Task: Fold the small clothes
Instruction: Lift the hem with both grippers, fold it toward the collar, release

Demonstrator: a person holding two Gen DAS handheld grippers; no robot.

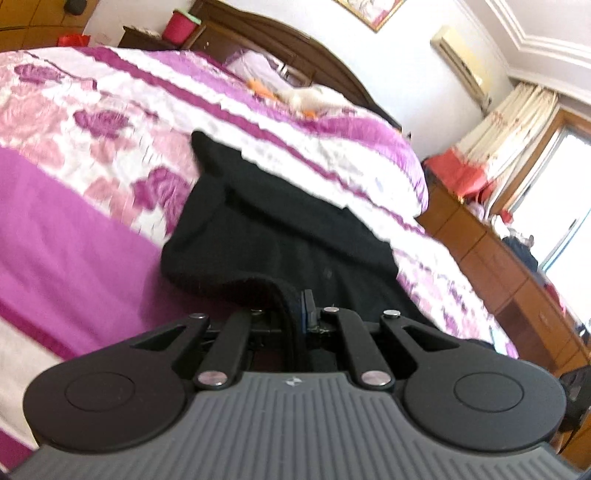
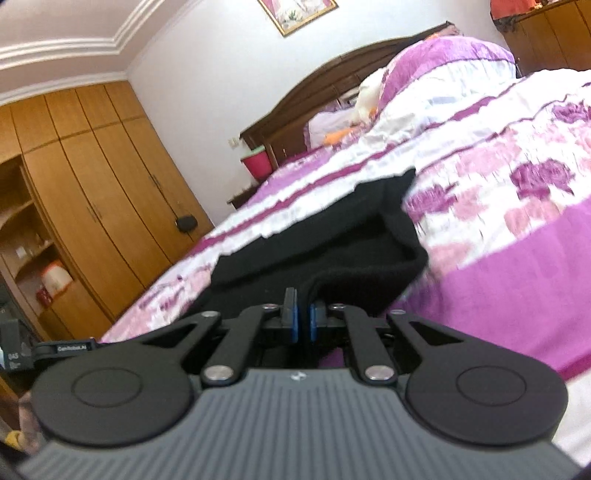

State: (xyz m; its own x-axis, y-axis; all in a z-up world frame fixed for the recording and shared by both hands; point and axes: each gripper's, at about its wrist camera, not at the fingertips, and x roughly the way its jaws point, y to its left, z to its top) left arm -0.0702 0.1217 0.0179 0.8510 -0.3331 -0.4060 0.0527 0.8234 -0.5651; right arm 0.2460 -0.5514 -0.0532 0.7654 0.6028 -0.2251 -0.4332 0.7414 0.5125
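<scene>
**Black garment, near hem pinched at two points over the bed**

While the near hem is pinched, the black garment (image 1: 273, 221) is seen from the left wrist trailing away over the purple floral bedspread (image 1: 74, 229). The left gripper (image 1: 301, 310) is clamped on the thick hem. Noted beyond: wooden headboard (image 1: 288, 48), red bucket (image 1: 179, 26), low wooden cabinet (image 1: 495, 258). Nothing is seen blocking the fold path.

From the right wrist, the right gripper (image 2: 303, 314) is closed on the same hem, cloth pinched between blue pads (image 2: 293, 321). Noted: wardrobe (image 2: 103, 177), pillow (image 2: 443, 62). Risk judged: the hem may slip from either pinch if it is pulled unevenly, so that the fold lands skewed or bunched.
</scene>
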